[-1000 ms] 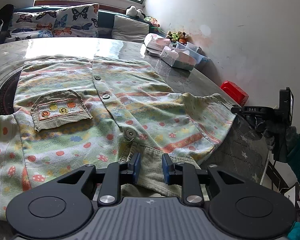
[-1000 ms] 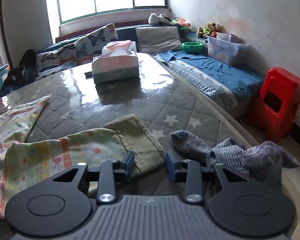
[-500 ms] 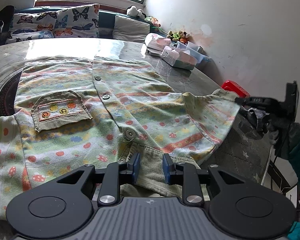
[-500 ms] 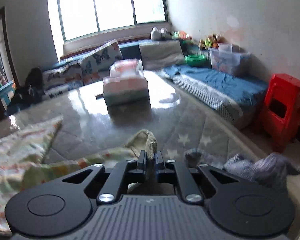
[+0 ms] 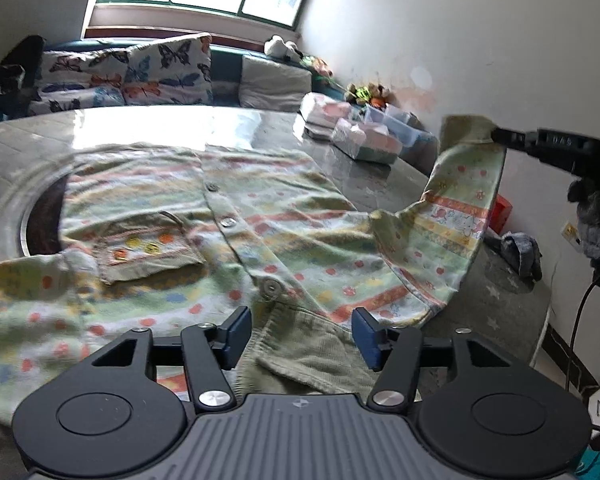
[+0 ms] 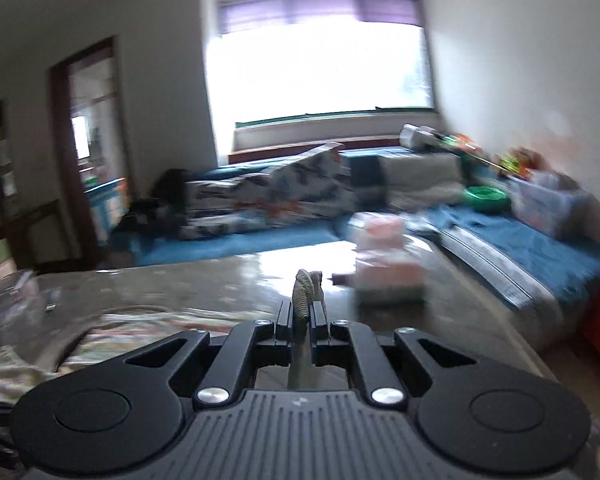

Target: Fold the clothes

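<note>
A pale green patterned child's shirt (image 5: 204, 240) with buttons and a chest pocket lies spread on the round table (image 5: 28, 136). My left gripper (image 5: 300, 334) is open, its jaws either side of the ribbed collar (image 5: 300, 356) at the near edge. My right gripper (image 6: 301, 314) is shut on the ribbed cuff (image 6: 303, 288) of the right sleeve. In the left wrist view that sleeve (image 5: 456, 216) hangs lifted above the table from the right gripper (image 5: 500, 136) at the far right.
Tissue packs (image 5: 364, 142) and plastic boxes (image 5: 400, 120) stand at the table's far right. A grey cloth (image 5: 520, 250) lies near the right edge. A sofa with butterfly cushions (image 5: 140, 72) runs behind. A red stool (image 5: 500, 212) stands by the wall.
My right gripper has raised the sleeve cuff well above the table and swung leftward. My left gripper has opened wide around the collar.
</note>
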`<act>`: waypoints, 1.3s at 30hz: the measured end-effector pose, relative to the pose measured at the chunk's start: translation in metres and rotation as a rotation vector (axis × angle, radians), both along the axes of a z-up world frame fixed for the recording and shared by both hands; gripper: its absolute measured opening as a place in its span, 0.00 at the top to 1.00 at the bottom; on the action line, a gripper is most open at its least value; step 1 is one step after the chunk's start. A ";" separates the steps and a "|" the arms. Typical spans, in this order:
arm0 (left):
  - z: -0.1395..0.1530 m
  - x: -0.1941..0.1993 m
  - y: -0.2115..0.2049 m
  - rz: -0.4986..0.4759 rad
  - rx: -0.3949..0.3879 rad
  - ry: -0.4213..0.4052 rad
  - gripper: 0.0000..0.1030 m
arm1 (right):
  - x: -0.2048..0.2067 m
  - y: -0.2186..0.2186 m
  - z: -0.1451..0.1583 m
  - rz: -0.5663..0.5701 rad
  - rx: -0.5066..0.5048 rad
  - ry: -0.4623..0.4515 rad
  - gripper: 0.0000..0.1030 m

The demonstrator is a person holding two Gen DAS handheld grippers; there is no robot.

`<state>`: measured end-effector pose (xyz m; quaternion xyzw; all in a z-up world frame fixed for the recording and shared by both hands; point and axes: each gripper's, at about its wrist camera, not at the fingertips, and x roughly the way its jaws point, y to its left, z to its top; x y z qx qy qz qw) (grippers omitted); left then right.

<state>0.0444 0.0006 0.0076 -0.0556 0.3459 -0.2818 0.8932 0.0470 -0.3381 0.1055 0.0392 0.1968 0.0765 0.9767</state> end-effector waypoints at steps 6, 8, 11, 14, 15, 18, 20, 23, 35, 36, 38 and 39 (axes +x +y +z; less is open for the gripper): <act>0.004 -0.013 0.026 0.071 -0.022 -0.022 0.38 | 0.021 0.081 0.012 0.219 -0.047 -0.012 0.93; 0.003 -0.016 0.034 0.093 -0.029 -0.022 0.38 | 0.029 0.112 0.009 0.291 -0.067 -0.004 0.93; 0.002 -0.021 0.046 0.122 -0.038 -0.021 0.37 | 0.038 0.150 0.000 0.375 -0.097 0.022 0.93; 0.000 -0.024 0.056 0.151 -0.047 -0.018 0.37 | 0.041 0.185 -0.011 0.451 -0.126 0.056 0.93; -0.001 -0.025 0.060 0.161 -0.051 -0.016 0.37 | 0.041 0.194 -0.016 0.472 -0.134 0.067 0.94; -0.002 -0.025 0.067 0.184 -0.060 -0.010 0.37 | 0.037 0.215 -0.026 0.528 -0.153 0.096 0.93; -0.002 -0.025 0.071 0.197 -0.065 -0.005 0.37 | 0.036 0.223 -0.031 0.562 -0.155 0.124 0.92; -0.001 -0.024 0.072 0.203 -0.061 -0.006 0.37 | 0.033 0.225 -0.035 0.595 -0.152 0.148 0.81; 0.017 -0.010 0.062 0.195 -0.080 -0.052 0.39 | 0.025 0.164 -0.045 0.518 -0.278 0.231 0.81; 0.016 -0.008 0.058 0.186 -0.078 -0.051 0.39 | 0.025 0.156 -0.053 0.499 -0.285 0.257 0.81; 0.015 -0.003 0.050 0.167 -0.074 -0.044 0.39 | 0.023 0.141 -0.066 0.469 -0.288 0.306 0.81; 0.013 0.000 0.046 0.160 -0.071 -0.041 0.39 | 0.022 0.136 -0.072 0.458 -0.289 0.324 0.81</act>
